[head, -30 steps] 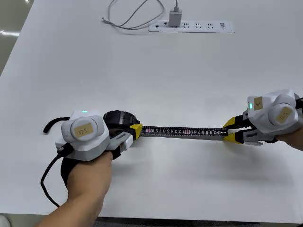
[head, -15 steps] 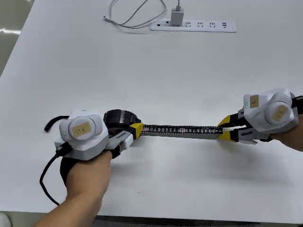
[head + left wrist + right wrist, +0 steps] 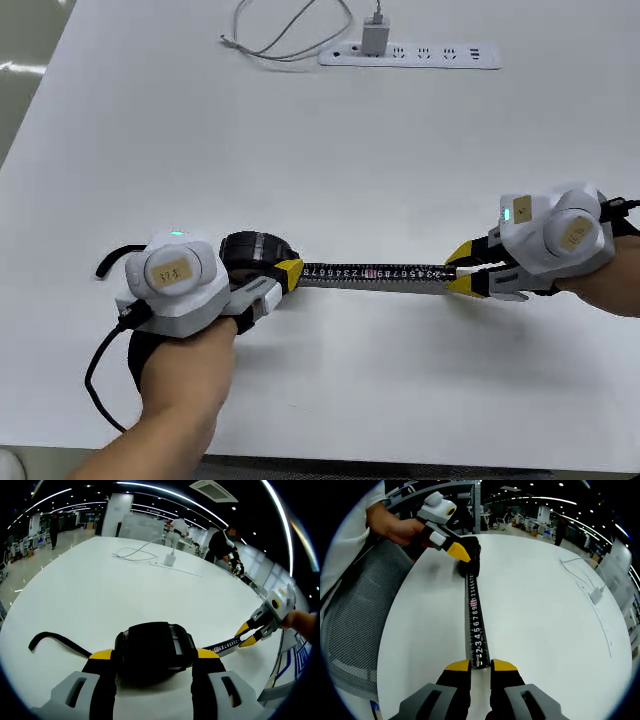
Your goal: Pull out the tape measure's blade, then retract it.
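Yellow-tipped tongs (image 3: 270, 268) (image 3: 462, 270), two, hold one tape measure (image 3: 250, 250).

Left claw (image 3: 155, 655) and right claw (image 3: 480, 666) clamped, facing each other.

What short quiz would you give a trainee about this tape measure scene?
1. True or false: the right gripper is shut on the end of the blade.
2. What does the left gripper hold? A) a loose cable B) the tape measure case C) a pen
3. In a few words: what is plugged into the power strip on the far side?

Key: 1 true. 2 B. 3 a white charger with its cable.
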`<state>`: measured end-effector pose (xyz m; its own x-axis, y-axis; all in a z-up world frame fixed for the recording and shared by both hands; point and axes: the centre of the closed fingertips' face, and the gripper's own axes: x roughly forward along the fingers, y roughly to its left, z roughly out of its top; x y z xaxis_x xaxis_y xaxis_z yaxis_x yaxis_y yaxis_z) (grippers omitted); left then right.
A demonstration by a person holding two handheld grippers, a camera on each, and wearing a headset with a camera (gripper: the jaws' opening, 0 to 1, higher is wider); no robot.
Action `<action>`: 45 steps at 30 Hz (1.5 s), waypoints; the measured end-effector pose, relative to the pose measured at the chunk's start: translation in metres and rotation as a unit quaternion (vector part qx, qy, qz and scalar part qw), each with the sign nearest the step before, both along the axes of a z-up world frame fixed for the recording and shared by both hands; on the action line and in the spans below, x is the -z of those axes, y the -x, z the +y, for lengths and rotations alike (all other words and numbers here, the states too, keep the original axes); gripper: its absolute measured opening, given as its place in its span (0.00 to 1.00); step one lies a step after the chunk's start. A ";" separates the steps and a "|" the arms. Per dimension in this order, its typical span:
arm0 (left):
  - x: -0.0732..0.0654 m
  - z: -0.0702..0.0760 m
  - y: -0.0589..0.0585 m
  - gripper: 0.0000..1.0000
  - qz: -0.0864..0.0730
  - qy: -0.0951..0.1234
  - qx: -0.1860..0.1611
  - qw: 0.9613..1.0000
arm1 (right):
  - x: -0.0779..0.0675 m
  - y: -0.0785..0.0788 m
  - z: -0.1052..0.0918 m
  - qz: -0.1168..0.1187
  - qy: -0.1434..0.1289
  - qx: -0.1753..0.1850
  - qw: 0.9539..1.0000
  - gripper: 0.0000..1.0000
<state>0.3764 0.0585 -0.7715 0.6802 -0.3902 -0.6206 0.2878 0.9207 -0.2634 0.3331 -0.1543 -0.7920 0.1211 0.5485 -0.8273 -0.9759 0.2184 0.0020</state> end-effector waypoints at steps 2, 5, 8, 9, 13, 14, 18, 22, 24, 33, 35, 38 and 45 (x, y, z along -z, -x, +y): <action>0.000 0.000 0.000 0.56 0.000 0.001 0.000 1.000 | 0.001 -0.001 0.002 0.001 -0.001 0.000 1.000 0.10; 0.000 0.000 -0.001 0.56 0.000 0.001 0.000 1.000 | 0.001 -0.001 0.005 0.000 -0.002 -0.003 1.000 0.10; 0.000 0.000 -0.001 0.56 0.001 0.002 -0.001 1.000 | 0.000 -0.001 0.008 0.001 -0.006 -0.002 1.000 0.10; 0.000 0.000 -0.001 0.56 0.001 0.003 -0.001 1.000 | 0.000 -0.002 0.009 0.000 -0.006 -0.003 1.000 0.10; 0.001 0.000 -0.001 0.56 0.002 0.005 -0.001 1.000 | -0.001 -0.002 0.013 0.002 -0.011 -0.001 1.000 0.10; 0.001 0.000 -0.001 0.56 0.002 0.006 -0.001 1.000 | -0.001 -0.002 0.014 0.003 -0.013 0.001 1.000 0.10; 0.001 0.000 -0.001 0.56 0.001 0.006 -0.001 1.000 | -0.001 -0.002 0.018 0.005 -0.017 0.001 1.000 0.10; 0.001 0.000 -0.001 0.57 0.002 0.011 -0.003 1.000 | -0.001 -0.002 0.022 0.004 -0.019 0.000 1.000 0.10; 0.001 0.000 -0.001 0.57 0.002 0.011 -0.002 1.000 | -0.001 -0.003 0.023 0.005 -0.021 0.001 1.000 0.10; 0.002 0.001 -0.001 0.57 0.002 0.013 -0.002 1.000 | -0.001 -0.004 0.032 0.008 -0.028 0.001 1.000 0.10; 0.002 0.001 -0.001 0.56 0.003 0.013 -0.002 1.000 | -0.001 -0.004 0.034 0.007 -0.030 0.001 1.000 0.10; 0.002 0.000 -0.001 0.56 0.002 0.014 -0.002 1.000 | 0.000 -0.004 0.037 0.008 -0.031 0.000 0.999 0.10; 0.001 0.000 0.000 0.56 0.003 0.015 -0.003 1.000 | -0.001 -0.005 0.042 0.008 -0.035 0.000 0.999 0.10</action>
<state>0.3768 0.0585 -0.7729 0.6785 -0.4058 -0.6124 0.2814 0.9136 -0.2936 0.3383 -0.1118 -0.7913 0.1086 0.6059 -0.7881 -0.9756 0.2170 0.0324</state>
